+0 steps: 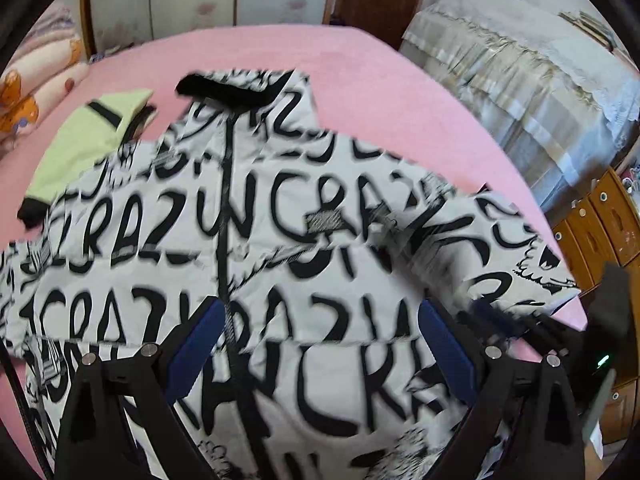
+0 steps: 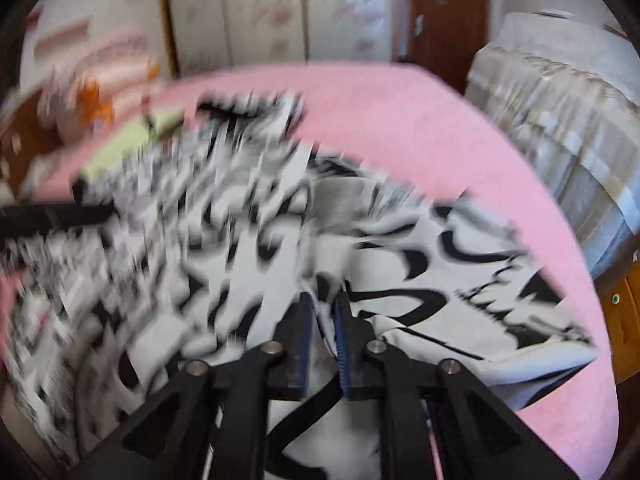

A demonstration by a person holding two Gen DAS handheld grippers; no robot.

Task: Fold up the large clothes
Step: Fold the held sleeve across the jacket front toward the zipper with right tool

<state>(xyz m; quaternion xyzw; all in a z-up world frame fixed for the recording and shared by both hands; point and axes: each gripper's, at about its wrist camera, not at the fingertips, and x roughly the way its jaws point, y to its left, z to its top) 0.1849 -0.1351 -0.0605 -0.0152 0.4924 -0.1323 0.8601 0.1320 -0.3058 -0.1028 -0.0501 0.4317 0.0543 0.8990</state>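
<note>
Both views are evenly and brightly lit by soft daylight; no hard shadows are cast. Strong barrel distortion is seen at the edges, framed by a dark circular vignette. Heavy motion blur is smeared across the jacket [image 2: 208, 216] left of the right jaws; ahead of the left jaws only slight blur is found.

Below my claws a pink bed [image 1: 384, 80] carries the black-lettered white jacket [image 1: 280, 240], with a pale green garment [image 1: 88, 148] lying beside it.
</note>
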